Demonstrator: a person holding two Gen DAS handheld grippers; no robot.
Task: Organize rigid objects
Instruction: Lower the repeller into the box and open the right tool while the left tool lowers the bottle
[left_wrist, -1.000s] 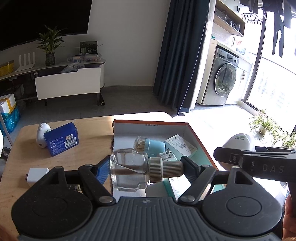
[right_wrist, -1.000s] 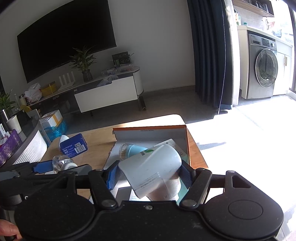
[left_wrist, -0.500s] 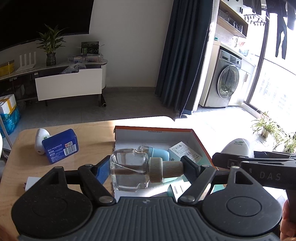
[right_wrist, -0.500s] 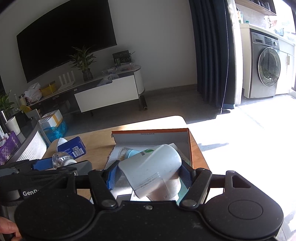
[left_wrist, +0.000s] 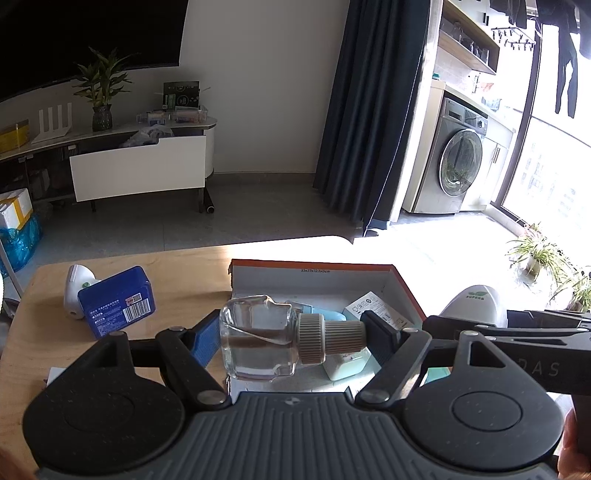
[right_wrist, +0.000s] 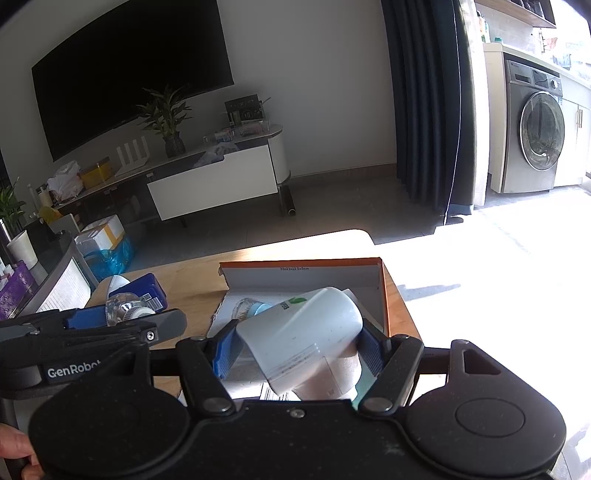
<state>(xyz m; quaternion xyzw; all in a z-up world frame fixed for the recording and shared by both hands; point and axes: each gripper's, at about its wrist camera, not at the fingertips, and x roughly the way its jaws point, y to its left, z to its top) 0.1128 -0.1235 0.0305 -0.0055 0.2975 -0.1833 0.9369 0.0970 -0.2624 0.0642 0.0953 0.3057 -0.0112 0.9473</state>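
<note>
Our left claw (left_wrist: 290, 338) clamps a glass bottle (left_wrist: 258, 341) sideways over the box (left_wrist: 314, 273) by the desk's (left_wrist: 177, 266) far right edge; our right claw (right_wrist: 297, 345) grips a white device (right_wrist: 303, 332) there too.

One glass bottle (left_wrist: 258, 339), two white devices (right_wrist: 303, 339), one blue box (left_wrist: 116, 301)

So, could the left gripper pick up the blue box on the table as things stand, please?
Probably not yet: the left gripper is shut on the glass bottle, so its jaws are occupied, though the blue box itself lies uncovered on the table.
</note>
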